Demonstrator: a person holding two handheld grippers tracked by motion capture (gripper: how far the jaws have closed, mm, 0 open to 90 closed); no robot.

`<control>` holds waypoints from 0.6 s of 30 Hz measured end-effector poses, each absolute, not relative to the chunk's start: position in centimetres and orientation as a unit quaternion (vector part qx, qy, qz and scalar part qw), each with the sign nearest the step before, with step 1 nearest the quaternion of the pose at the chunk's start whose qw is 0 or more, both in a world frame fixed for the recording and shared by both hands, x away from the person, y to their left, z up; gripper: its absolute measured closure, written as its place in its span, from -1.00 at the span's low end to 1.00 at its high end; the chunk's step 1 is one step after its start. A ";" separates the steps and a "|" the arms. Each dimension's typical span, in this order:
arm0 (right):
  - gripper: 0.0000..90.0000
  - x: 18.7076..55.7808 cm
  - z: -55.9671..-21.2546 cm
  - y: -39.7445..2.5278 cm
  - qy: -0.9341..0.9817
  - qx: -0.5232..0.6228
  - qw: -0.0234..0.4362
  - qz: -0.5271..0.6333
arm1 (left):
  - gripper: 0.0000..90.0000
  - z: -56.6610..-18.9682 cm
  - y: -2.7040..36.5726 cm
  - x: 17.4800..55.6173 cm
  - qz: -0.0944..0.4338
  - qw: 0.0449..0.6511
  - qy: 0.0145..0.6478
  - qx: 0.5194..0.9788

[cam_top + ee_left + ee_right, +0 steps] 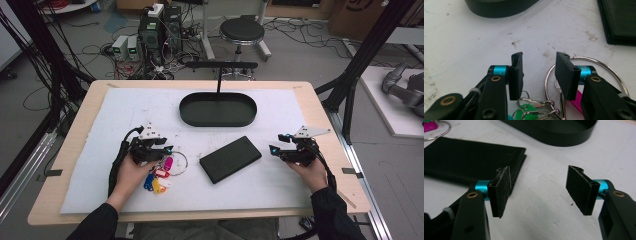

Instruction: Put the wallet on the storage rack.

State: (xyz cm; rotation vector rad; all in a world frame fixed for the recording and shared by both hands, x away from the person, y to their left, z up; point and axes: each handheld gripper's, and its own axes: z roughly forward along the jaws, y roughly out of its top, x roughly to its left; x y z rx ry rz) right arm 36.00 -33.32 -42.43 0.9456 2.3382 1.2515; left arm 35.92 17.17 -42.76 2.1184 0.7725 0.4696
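I'm looking down into a robotics lab, no question. Black cables (95, 50) sprawl across the grey floor (300, 55) behind my table (320, 107), running to a cluster of computer towers and power boxes (150, 35). A round black stool (242, 31) stands among the wiring. Black metal frame struts (367, 50) rise at the right, and beyond them a grey robot arm (402, 87) lies on a white platform. Cardboard boxes (350, 15) sit at the back.

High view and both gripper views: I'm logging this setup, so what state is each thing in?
Left tongs: open, over the keys.
Right tongs: open, holding nothing.
Bunch of keys with coloured plastic tags on a metal ring: lying flat, ungripped.
Black flat rectangular wallet: closed, lying flat.
Black oval tray: empty.
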 end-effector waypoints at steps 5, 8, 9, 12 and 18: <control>-0.07 36.2 -43.1 -32.3 0.840 0.305 0.134 0.429 | 0.21 -42.3 17.3 35.6 0.195 0.421 0.304 0.832; -0.06 36.2 -43.3 -31.9 0.847 0.298 0.121 0.424 | 0.18 -42.1 17.4 35.4 0.198 0.426 0.303 0.829; -0.06 36.3 -43.7 -31.4 0.856 0.285 0.108 0.418 | 0.17 -42.0 17.4 35.4 0.198 0.428 0.303 0.828; -0.05 36.5 -44.2 -30.7 0.868 0.277 0.089 0.403 | 0.16 -41.8 17.5 35.2 0.199 0.436 0.299 0.825; 0.12 36.6 -44.5 -30.1 0.881 0.267 0.079 0.383 | 0.16 -41.7 17.4 34.9 0.195 0.447 0.298 0.821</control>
